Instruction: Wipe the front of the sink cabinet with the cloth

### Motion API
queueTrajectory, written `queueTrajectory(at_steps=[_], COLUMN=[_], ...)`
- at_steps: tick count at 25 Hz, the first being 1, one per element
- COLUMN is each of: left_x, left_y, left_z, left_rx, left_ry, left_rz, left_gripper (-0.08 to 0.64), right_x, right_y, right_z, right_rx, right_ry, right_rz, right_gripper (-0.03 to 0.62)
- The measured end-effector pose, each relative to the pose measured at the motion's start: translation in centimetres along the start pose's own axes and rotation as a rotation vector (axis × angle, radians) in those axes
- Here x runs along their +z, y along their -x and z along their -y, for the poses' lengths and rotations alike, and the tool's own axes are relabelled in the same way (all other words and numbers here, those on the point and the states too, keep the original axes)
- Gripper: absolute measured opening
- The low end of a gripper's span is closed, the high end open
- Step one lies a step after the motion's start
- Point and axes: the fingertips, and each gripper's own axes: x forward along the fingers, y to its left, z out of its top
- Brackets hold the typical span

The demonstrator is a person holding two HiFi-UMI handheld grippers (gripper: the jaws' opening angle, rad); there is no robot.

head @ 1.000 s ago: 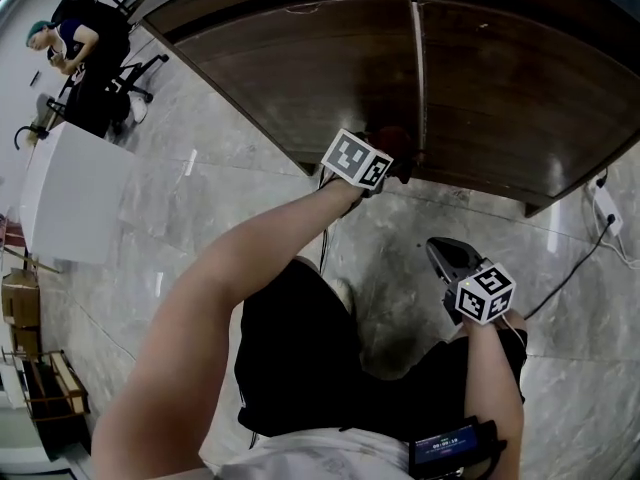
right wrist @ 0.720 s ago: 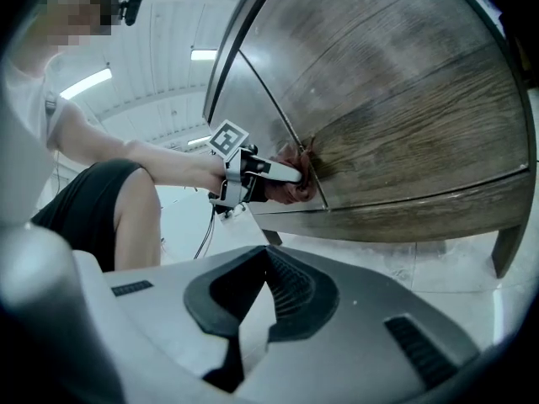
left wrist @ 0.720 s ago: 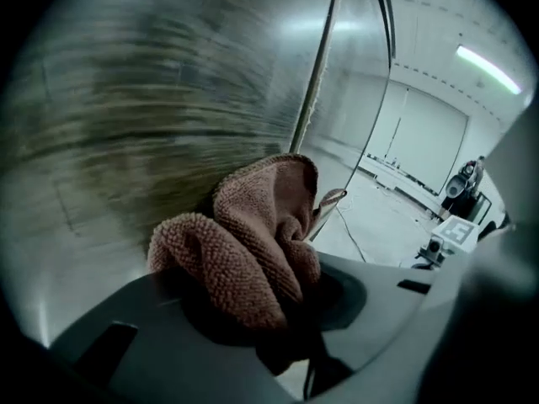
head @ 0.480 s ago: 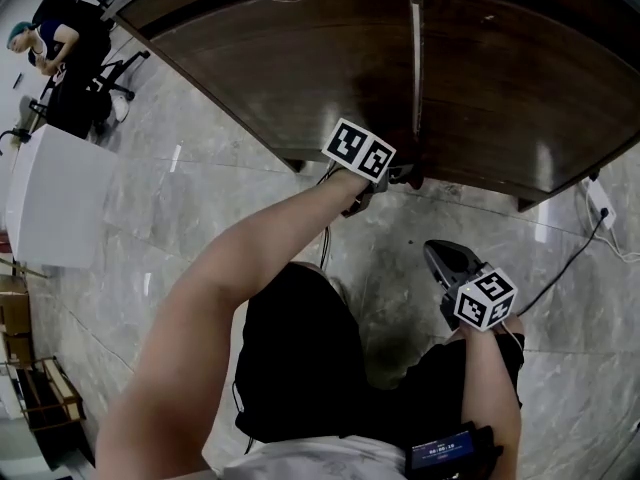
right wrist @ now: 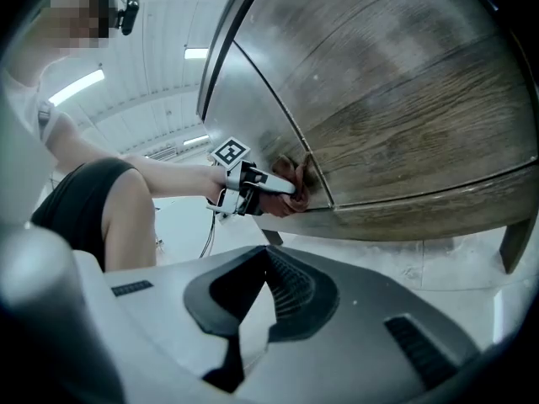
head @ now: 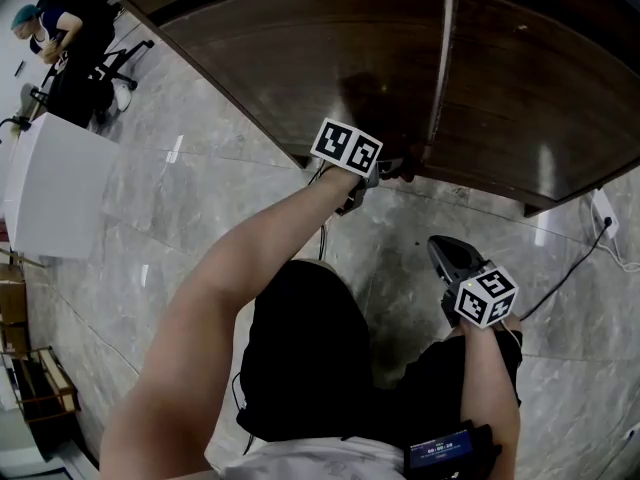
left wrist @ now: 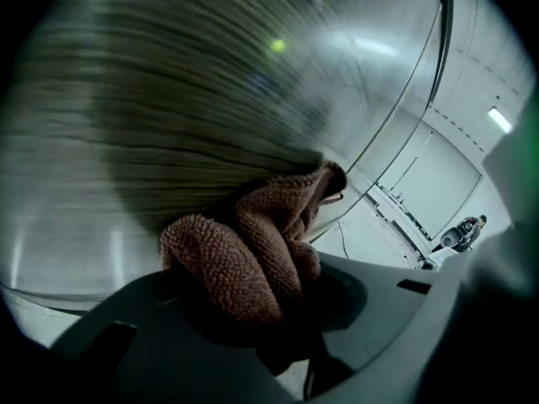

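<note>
Wiping: L gripper (head: 388, 169) clamping cloth (left wrist: 253, 255), cabinet (head: 300, 68) btm edge.
R gripper (right wrist: 268, 255): jaws together, empty.
Risk: cloth snagging in door gap (head: 441, 68).

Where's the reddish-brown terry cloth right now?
The reddish-brown terry cloth is clamped in the left gripper, pressed low on the dark wooden cabinet door, just left of the seam between the two doors in the head view.

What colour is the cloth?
Reddish-brown, like rust. The cloth shows best in the left gripper view.
</note>
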Motion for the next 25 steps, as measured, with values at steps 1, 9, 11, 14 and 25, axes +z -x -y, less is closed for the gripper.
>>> queueTrajectory(at_steps=[1,9,11,14,25], left_x=[-0.1,-2.7,-3.4,-4.6,-6.1], left_y=[0.5,4.9,6.3,8.7,15.5], left_z=[-0.6,-7.8,-10.1,-13.7,-20.6], left_rx=[0.012,0.176,0.229,0.314,0.501], left_ry=[-0.001,-0.011,-0.025,0.004,-0.002], left_rz=[0.002,0.015,0.024,0.055,0.095], left_gripper=[0.112,0.112,0.112,0.112,0.114], right_x=[-0.1,-1.2,-1.3,-1.3,-1.1], right_y=[-0.1,-0.8,-0.8,-0.7,-0.8], right_z=[0.0,0.5,0.7,1.0,0.9], right_rx=[0.001,-0.020,-0.027,-0.037,-0.036], right_ry=[0.005,0.052,0.055,0.055,0.064], right_rz=[-0.007,-0.056,-0.060,-0.061,-0.055], right_gripper=[0.012,0.012,0.012,0.012,0.012])
